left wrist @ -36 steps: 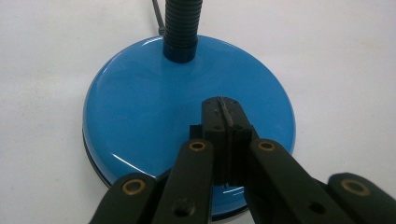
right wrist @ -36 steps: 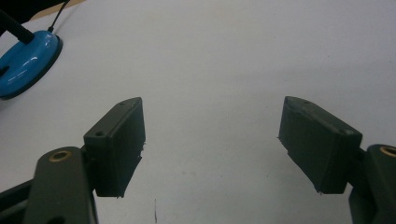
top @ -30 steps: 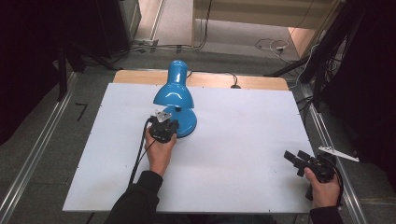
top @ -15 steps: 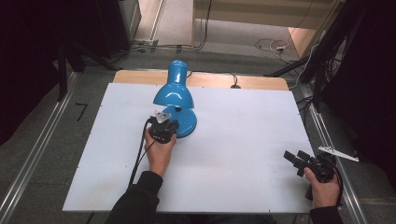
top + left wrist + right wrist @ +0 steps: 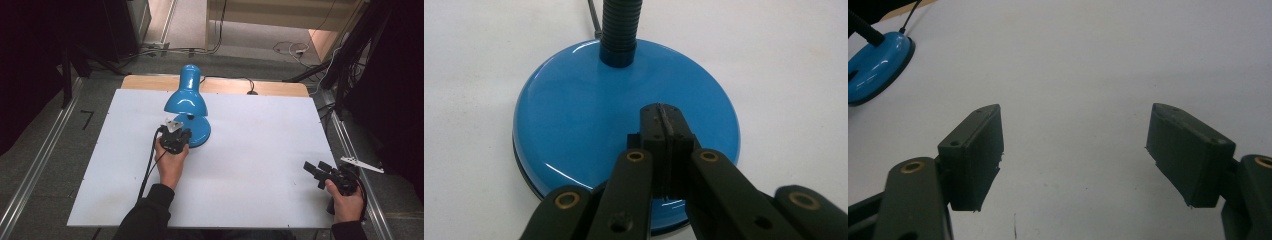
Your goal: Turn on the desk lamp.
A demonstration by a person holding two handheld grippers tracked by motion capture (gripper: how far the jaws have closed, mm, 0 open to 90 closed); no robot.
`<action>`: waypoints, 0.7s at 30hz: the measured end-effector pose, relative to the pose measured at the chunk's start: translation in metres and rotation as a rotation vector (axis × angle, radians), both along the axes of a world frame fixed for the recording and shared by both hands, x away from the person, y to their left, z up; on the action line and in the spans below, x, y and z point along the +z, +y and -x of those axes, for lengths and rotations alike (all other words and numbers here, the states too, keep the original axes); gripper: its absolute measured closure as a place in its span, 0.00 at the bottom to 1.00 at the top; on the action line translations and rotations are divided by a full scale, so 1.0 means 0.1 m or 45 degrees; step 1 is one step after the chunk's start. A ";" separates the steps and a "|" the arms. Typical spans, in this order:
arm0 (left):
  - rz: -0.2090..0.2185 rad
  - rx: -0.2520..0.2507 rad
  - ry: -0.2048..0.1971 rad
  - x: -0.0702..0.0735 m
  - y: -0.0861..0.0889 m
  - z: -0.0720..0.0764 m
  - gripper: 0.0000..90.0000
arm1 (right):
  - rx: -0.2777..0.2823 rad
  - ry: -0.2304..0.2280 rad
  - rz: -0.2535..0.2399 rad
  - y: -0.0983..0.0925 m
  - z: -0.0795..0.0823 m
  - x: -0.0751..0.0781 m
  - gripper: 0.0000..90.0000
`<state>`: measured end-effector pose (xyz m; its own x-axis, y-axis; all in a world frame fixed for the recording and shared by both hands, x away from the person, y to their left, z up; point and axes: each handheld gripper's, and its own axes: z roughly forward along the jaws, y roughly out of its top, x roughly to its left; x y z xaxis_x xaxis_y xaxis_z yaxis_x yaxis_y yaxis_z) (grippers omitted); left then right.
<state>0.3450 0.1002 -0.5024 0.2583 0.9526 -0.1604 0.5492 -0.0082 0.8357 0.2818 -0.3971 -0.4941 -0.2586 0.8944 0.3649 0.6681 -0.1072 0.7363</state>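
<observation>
**Blue lamp under a closed tool, nothing stirring**

Blue gloss enamel covers the desk lamp [image 5: 186, 107], which stands toward the far left-centre of the white table [image 5: 250, 150]. Its round base [image 5: 624, 145] sits flat on the table, a black ribbed neck [image 5: 620, 25] rises from the back of the base, and the bell-shaped shade [image 5: 186, 100] hangs over it. A dark cord [image 5: 594, 15] runs away from the base behind the neck.

No brand, label or lettering can be read anywhere on the lamp, the table or either tool.

The left tool [image 5: 175, 137] is at the near edge of the base. In the left gripper view its two black jaws are pressed flat together with nothing between them, and their joined tip [image 5: 663, 125] lies over the top of the base near its front; whether it actually touches the enamel I cannot tell.

The right tool [image 5: 320, 172] is held at the near right corner of the table, well apart from the lamp. Its jaws stand wide, with only bare table between the pads [image 5: 975, 155].

Against the frames from a second and half a second ago, nothing has changed: both hands, both tools and the lamp sit in the same places.
</observation>
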 end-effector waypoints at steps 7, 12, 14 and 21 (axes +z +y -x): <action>0.005 0.002 -0.007 -0.01 0.00 0.00 1.00 | 0.000 0.002 -0.002 0.00 0.00 0.00 0.24; 0.007 0.001 -0.015 -0.01 0.00 0.01 1.00 | 0.000 0.002 0.000 0.00 0.00 0.00 0.24; 0.007 0.000 -0.017 -0.01 0.00 0.01 1.00 | -0.001 0.003 -0.001 0.00 0.00 0.00 0.24; 0.017 -0.001 -0.021 -0.02 0.01 0.02 1.00 | 0.000 0.002 0.001 0.00 0.00 0.00 0.24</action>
<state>0.3431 0.1013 -0.5046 0.2619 0.9502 -0.1688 0.5351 0.0026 0.8448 0.2817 -0.3968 -0.4941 -0.2580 0.8947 0.3646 0.6690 -0.1068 0.7355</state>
